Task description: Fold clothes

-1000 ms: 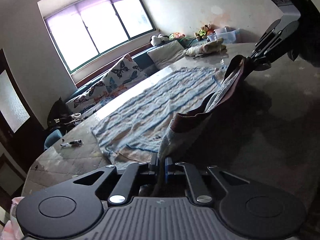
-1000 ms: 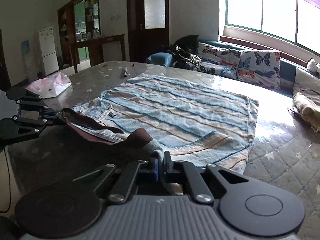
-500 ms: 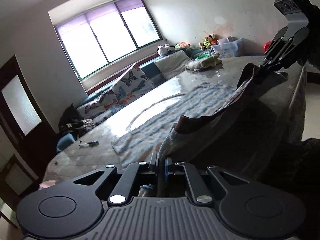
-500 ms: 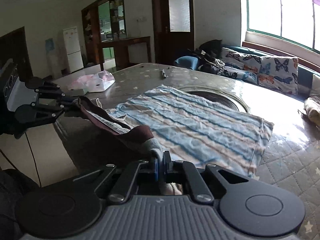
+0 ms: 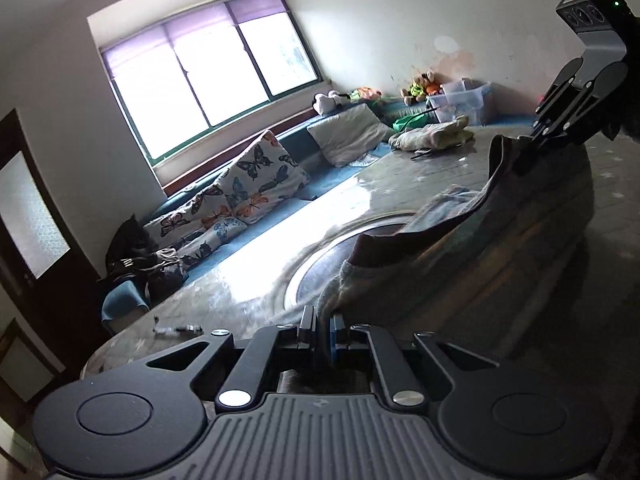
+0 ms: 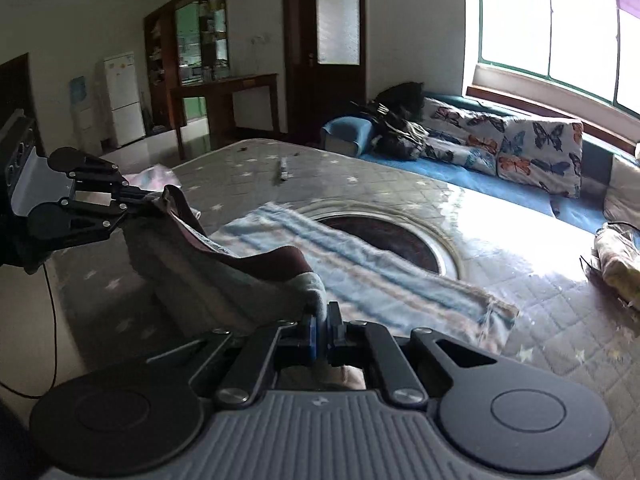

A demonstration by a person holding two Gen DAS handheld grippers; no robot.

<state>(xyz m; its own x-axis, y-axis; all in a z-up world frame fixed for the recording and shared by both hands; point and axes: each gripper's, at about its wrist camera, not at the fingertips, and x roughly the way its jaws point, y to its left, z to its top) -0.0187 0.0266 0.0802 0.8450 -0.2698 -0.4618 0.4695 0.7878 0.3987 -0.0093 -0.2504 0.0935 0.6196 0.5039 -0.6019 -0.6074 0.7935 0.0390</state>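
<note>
A striped blue, white and tan garment point(image 6: 360, 276) with a dark maroon waistband point(image 6: 276, 258) is held up by its top edge. My left gripper point(image 5: 323, 334) is shut on one end of the waistband; it also shows in the right wrist view point(image 6: 132, 200). My right gripper point(image 6: 320, 334) is shut on the other end and shows in the left wrist view point(image 5: 532, 152). The garment point(image 5: 460, 240) hangs between them, its lower part trailing on the quilted table point(image 6: 400, 184).
The table has a round inset ring point(image 6: 400, 236) in its middle. A small tool point(image 6: 283, 170) lies at its far side. A folded cream cloth point(image 5: 432, 136) lies at one end. Butterfly cushions point(image 6: 536, 152) line a window bench. A pink bag point(image 6: 152, 176) sits behind my left gripper.
Both grippers have lifted and pulled the garment toward the table edge. Most of it has come off the table, uncovering the round ring.
</note>
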